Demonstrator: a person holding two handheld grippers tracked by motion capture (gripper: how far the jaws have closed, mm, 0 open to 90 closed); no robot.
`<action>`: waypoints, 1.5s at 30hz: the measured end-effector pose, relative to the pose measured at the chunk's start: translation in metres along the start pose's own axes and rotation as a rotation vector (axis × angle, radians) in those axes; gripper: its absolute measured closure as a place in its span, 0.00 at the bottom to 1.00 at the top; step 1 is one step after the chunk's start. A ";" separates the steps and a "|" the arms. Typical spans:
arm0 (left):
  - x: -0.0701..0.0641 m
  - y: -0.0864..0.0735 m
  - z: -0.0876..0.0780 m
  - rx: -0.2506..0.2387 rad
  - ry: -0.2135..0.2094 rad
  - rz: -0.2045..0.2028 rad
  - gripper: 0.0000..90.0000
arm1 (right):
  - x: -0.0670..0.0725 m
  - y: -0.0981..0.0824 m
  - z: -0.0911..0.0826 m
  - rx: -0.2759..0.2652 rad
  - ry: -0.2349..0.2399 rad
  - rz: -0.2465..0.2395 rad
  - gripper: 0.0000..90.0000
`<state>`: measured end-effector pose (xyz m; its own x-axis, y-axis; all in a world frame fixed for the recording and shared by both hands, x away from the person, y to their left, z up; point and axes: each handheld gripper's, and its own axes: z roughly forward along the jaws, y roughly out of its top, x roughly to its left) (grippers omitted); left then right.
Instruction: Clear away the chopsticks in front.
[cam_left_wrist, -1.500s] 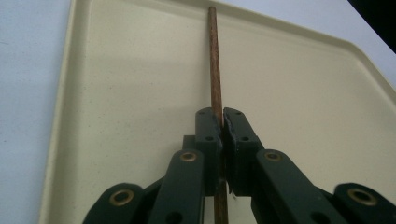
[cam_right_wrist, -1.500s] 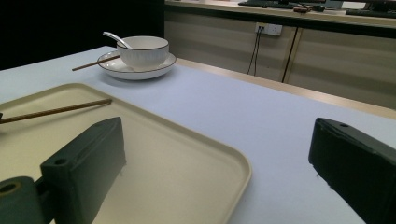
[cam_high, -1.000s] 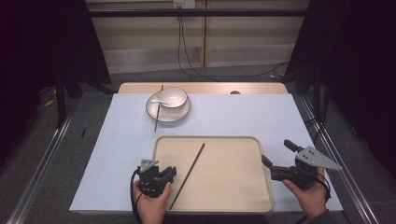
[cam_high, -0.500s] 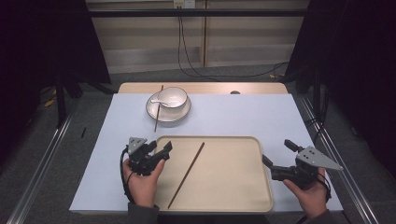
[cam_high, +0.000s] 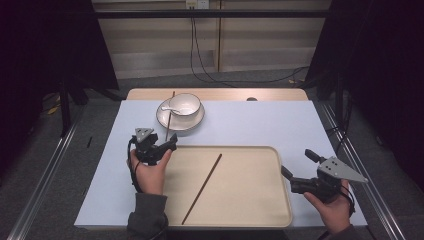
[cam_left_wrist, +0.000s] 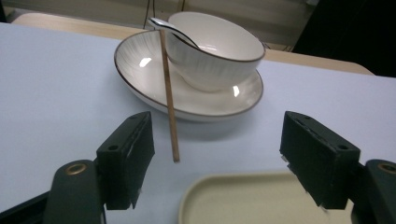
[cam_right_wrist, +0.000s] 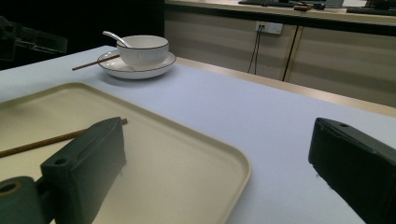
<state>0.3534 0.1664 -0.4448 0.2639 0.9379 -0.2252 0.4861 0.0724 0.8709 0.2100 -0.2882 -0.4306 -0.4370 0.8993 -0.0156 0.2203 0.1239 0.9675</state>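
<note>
The thin brown wooden chopstick (cam_left_wrist: 169, 93) resting on the white ribbed plate (cam_left_wrist: 140, 70) is being approached by the left gripper (cam_left_wrist: 217, 154), whose empty jaws have just been opening wide. Next, closure around its overhanging tip is judged necessary. The right gripper (cam_right_wrist: 219, 172) is held wide, empty, beside the cream tray (cam_right_wrist: 187, 154).

Left claw (cam_high: 167, 145) jaws just opening, empty, right claw (cam_high: 298, 164) agape
</note>
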 end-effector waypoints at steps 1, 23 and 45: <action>0.002 0.002 0.004 -0.001 0.010 0.002 0.28 | 0.000 0.000 0.000 0.000 0.001 0.000 0.04; 0.030 0.019 0.085 0.078 0.113 0.164 0.48 | -0.001 0.000 -0.001 0.000 -0.001 0.000 0.04; 0.036 0.029 0.105 0.138 0.114 0.222 0.72 | -0.001 -0.001 0.000 0.005 0.011 0.000 0.04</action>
<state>0.4644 0.1667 -0.4733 0.2855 0.9581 0.0219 0.5375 -0.1790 0.8240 0.2099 -0.2889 -0.4311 -0.4469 0.8945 -0.0130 0.2250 0.1264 0.9661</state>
